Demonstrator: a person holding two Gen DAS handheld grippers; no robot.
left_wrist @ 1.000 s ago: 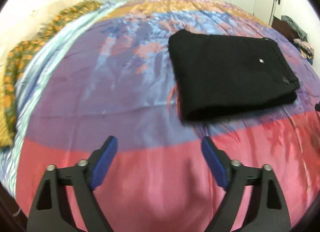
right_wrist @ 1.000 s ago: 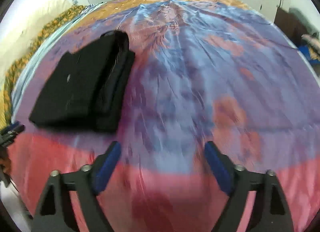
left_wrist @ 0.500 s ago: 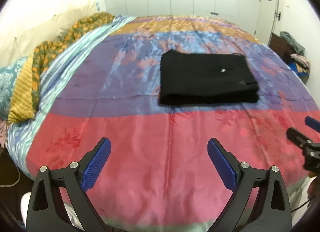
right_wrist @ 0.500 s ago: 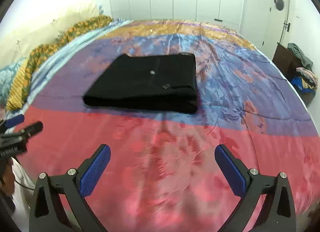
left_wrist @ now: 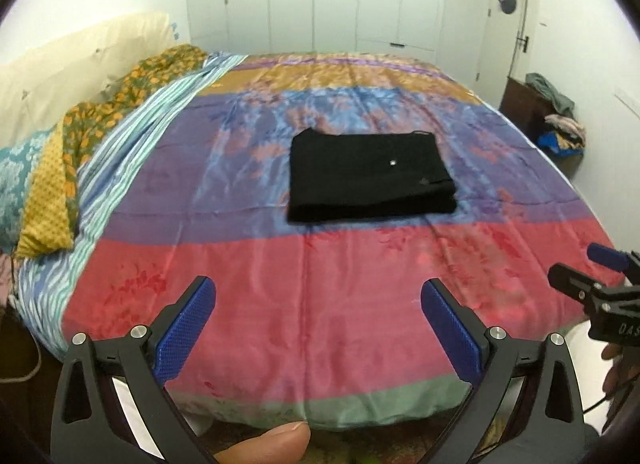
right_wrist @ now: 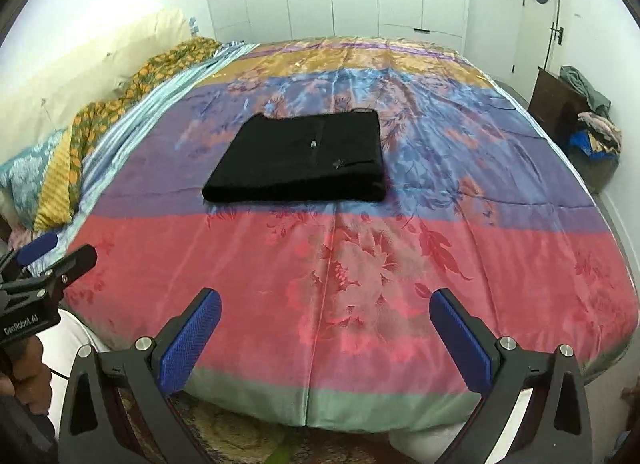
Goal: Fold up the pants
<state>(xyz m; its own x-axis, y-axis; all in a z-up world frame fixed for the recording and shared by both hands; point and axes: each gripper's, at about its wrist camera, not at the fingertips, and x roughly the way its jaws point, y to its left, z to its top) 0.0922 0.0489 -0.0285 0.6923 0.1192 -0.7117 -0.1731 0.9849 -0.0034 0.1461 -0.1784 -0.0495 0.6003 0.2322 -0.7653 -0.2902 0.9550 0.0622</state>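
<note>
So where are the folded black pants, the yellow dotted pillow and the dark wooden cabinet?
Folded black pants (left_wrist: 370, 177): left wrist view, top layer.
Yellow dotted pillow (left_wrist: 46, 203): left wrist view, its face.
Dark wooden cabinet (right_wrist: 554, 101): right wrist view, front panel.

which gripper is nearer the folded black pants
Neither clearly. Left gripper and right gripper both hang open over the bed's near edge, well short of the pants.

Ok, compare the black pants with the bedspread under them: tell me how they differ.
The pants are plain black; the bedspread is banded in orange, blue, purple, red and green with flower patterns. The pants are folded into a compact stacked rectangle; the bedspread lies spread in a single layer over the bed. The pants look matte, the bedspread glossy. Both are cloth, and neither tool touches them.
</note>
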